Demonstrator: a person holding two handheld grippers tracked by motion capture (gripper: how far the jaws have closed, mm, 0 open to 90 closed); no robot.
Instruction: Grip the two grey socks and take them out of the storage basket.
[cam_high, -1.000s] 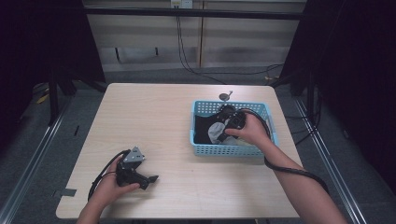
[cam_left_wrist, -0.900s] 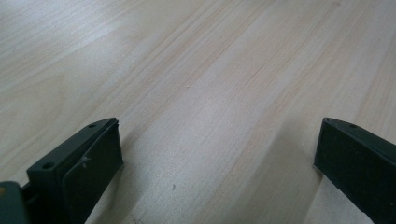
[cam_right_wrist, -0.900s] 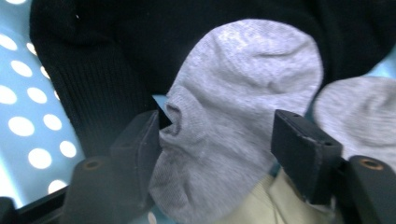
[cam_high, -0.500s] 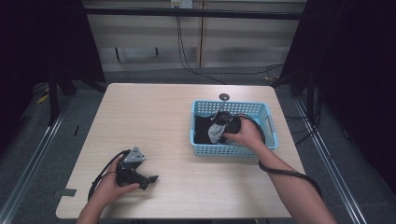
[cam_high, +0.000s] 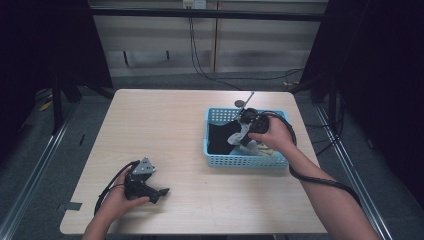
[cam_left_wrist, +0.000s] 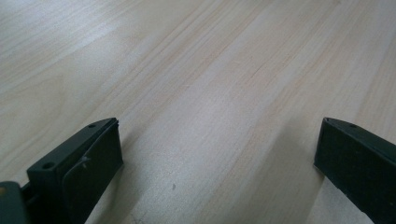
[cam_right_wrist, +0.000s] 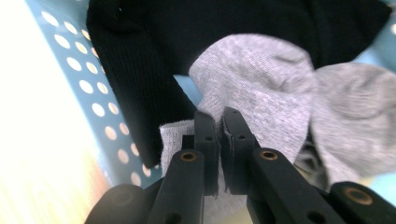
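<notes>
Right gripper (cam_high: 243, 131) in blue basket (cam_high: 245, 161), fingers pinching grey sock (cam_high: 234, 137); left gripper (cam_high: 150, 186) on table (cam_high: 165, 130).

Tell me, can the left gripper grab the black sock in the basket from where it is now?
Probably not from there. The left gripper rests open on the table, well away from the blue basket. The black sock lies inside it, where the right gripper already pinches the grey sock.

No text, label, brand, number or sign is legible anywhere.

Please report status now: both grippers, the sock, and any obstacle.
Right gripper shut on grey sock, inside blue basket. Left gripper open over table. Black cloth beside sock.
</notes>
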